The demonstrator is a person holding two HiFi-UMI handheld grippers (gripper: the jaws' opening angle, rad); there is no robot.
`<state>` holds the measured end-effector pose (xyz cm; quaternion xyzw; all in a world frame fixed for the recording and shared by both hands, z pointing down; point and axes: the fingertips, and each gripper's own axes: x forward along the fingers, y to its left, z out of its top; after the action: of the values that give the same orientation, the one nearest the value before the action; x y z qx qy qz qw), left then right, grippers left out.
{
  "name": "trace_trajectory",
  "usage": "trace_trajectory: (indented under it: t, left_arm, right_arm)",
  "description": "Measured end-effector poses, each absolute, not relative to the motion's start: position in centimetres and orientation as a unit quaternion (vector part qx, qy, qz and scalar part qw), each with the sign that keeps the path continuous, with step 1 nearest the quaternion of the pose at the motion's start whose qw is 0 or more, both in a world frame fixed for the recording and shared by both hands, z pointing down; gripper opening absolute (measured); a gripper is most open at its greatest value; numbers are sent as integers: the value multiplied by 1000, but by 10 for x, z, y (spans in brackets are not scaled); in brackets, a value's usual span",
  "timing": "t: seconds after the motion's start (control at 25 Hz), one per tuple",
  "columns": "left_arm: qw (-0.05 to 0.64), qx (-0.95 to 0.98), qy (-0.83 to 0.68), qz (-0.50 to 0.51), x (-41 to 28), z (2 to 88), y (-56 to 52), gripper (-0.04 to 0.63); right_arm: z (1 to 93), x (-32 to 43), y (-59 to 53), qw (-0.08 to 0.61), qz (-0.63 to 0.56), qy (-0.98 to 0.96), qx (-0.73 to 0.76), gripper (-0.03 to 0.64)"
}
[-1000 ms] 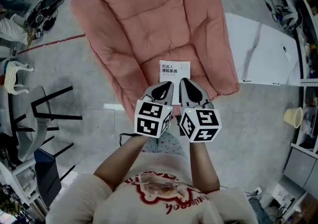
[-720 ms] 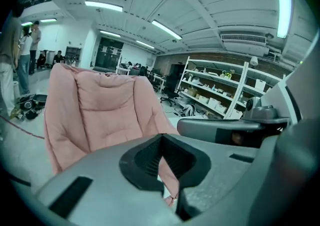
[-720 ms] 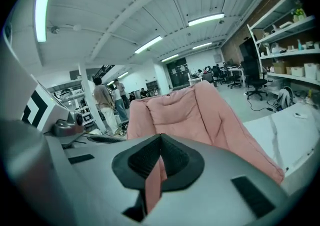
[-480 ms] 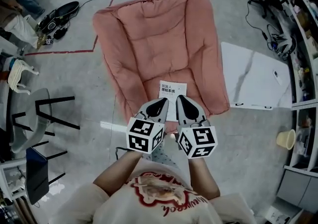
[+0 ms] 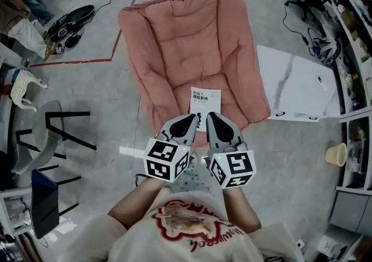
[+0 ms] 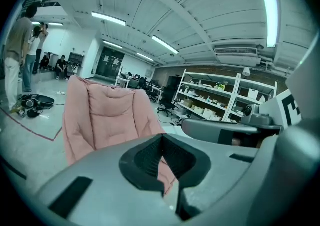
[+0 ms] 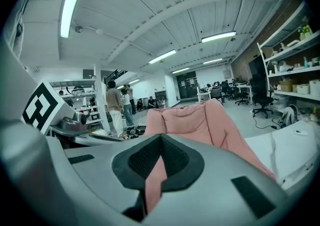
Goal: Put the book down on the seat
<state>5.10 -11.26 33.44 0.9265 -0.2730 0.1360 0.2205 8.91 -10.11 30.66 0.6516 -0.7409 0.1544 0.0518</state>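
My left claw (image 5: 190,120) and right claw (image 5: 213,119) are both pinched shut with nothing in them, side by side. Just past their tips, at twelve o'clock, the book (image 5: 205,100) lies flat, cover up, on the front of the pink seat (image 5: 186,40), clear of both claws.

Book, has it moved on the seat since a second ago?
No. The book sits at the same spot on the pink seat, near its front edge.
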Motion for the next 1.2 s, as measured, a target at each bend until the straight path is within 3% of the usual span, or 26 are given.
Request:
trace_trajectory:
  t: [0.48, 1.2]
  left_arm:
    - [222, 936, -241, 127, -63, 310, 16, 3]
    - [219, 940, -249, 78, -63, 269, 129, 3]
  right_arm:
    - [283, -30, 31, 32, 150, -717, 680, 0]
    - [231, -37, 146, 11, 113, -737, 667, 0]
